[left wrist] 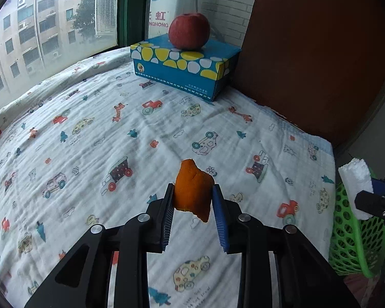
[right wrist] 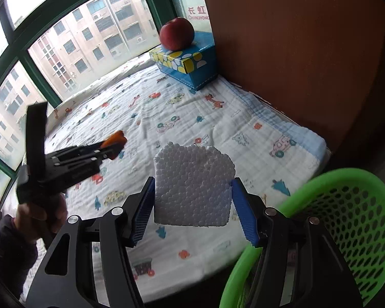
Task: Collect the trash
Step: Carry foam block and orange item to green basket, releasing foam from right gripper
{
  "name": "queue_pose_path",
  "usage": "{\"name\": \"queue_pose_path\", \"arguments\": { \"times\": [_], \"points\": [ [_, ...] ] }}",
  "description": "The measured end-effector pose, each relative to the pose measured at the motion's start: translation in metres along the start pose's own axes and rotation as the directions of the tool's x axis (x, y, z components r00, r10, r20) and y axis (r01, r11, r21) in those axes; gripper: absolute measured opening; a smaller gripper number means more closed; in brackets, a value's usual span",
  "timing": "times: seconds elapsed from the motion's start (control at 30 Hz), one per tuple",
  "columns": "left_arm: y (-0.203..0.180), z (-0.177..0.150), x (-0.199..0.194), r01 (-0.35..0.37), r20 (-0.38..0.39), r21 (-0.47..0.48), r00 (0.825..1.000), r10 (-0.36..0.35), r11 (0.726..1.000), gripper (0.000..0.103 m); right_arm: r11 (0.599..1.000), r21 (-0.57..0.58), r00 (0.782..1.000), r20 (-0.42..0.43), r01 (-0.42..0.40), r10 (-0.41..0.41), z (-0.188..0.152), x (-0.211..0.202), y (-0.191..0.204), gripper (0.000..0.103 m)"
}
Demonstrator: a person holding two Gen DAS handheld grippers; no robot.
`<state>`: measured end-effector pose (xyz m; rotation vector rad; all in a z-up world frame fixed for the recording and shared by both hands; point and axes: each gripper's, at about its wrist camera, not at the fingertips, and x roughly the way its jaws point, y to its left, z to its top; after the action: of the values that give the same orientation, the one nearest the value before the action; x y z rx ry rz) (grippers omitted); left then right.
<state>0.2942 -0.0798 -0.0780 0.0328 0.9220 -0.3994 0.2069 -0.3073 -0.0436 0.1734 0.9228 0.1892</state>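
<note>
The left claw (left wrist: pixel 193 197) is clenched on a piece of orange peel (left wrist: pixel 192 192); both blue pads press its sides, and the peel hangs clear above the printed blanket (left wrist: pixel 89 128). In the right wrist view the same claw (right wrist: pixel 113 145) shows at 9 o'clock, carried by a hand (right wrist: pixel 42 211) in a dark sleeve (right wrist: pixel 7 251), with the peel (right wrist: pixel 114 141) at its tip.

The right claw (right wrist: pixel 192 197) is clenched on a block of white foam (right wrist: pixel 192 184) — the pads bear on its left and right faces, and the block is lifted off the blanket (right wrist: pixel 192 107). In the left wrist view this claw (left wrist: pixel 372 200) and its foam (left wrist: pixel 354 177) appear at 3 o'clock, over the rim of the green mesh basket (left wrist: pixel 351 231).

The basket (right wrist: pixel 346 205) sits at 4 o'clock of the foam, just beside the blanket's edge.

At 12 o'clock a red apple (left wrist: pixel 189 31) rests on a blue tissue box (left wrist: pixel 182 69) — the box stands on the blanket near the window (left wrist: pixel 38 25) and the brown panel (left wrist: pixel 320 51).
</note>
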Motion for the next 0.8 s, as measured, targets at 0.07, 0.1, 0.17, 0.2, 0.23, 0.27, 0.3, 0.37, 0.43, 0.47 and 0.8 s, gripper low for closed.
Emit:
{"name": "queue_pose_path", "arguments": {
  "times": [0.07, 0.1, 0.17, 0.2, 0.23, 0.27, 0.3, 0.37, 0.43, 0.47, 0.8],
  "points": [
    [-0.005, -0.004, -0.022, -0.003, 0.023, 0.002, 1.000, 0.003, 1.000, 0.029, 1.000, -0.002, 1.000, 0.007, -0.007, 0.007, -0.008, -0.009, 0.003, 0.060],
    [-0.008, -0.007, -0.033, 0.000, 0.037, 0.000, 0.999, 0.000, 1.000, 0.029, 1.000, -0.003, 1.000, 0.012, -0.005, 0.005, -0.013, -0.014, 0.005, 0.060],
    [-0.014, -0.013, -0.052, 0.005, 0.053, -0.007, 0.999, -0.005, 1.000, 0.029, 1.000, -0.004, 1.000, 0.017, -0.008, 0.008, -0.021, -0.023, 0.007, 0.060],
    [-0.017, -0.016, -0.060, 0.009, 0.058, -0.009, 0.998, -0.009, 1.000, 0.029, 1.000, -0.006, 1.000, 0.019, -0.008, 0.008, -0.025, -0.028, 0.007, 0.060],
    [-0.020, -0.020, -0.069, 0.011, 0.064, -0.009, 0.998, -0.010, 1.000, 0.029, 1.000, -0.010, 1.000, 0.022, -0.002, 0.002, -0.029, -0.032, 0.008, 0.060],
    [-0.025, -0.024, -0.077, 0.010, 0.072, -0.008, 0.997, -0.010, 1.000, 0.029, 1.000, -0.016, 1.000, 0.028, 0.008, -0.008, -0.033, -0.037, 0.009, 0.060],
    [-0.029, -0.029, -0.085, 0.013, 0.081, -0.006, 0.997, -0.013, 1.000, 0.029, 1.000, -0.020, 0.999, 0.034, 0.016, -0.015, -0.037, -0.041, 0.010, 0.060],
    [-0.037, -0.037, -0.098, 0.021, 0.096, -0.006, 0.995, -0.020, 1.000, 0.029, 1.000, -0.023, 0.999, 0.043, 0.020, -0.019, -0.045, -0.050, 0.009, 0.060],
    [-0.045, -0.045, -0.109, 0.026, 0.102, -0.006, 0.994, -0.026, 1.000, 0.029, 0.999, -0.025, 0.998, 0.055, 0.035, -0.034, -0.052, -0.059, 0.008, 0.060],
    [-0.050, -0.048, -0.113, 0.029, 0.105, -0.004, 0.994, -0.029, 1.000, 0.029, 0.999, -0.027, 0.997, 0.064, 0.045, -0.043, -0.055, -0.064, 0.007, 0.060],
    [-0.101, -0.069, -0.135, 0.081, 0.123, 0.040, 0.989, -0.085, 0.996, 0.029, 0.993, 0.001, 0.988, 0.105, 0.116, -0.115, -0.083, -0.102, -0.023, 0.060]
  ]
}}
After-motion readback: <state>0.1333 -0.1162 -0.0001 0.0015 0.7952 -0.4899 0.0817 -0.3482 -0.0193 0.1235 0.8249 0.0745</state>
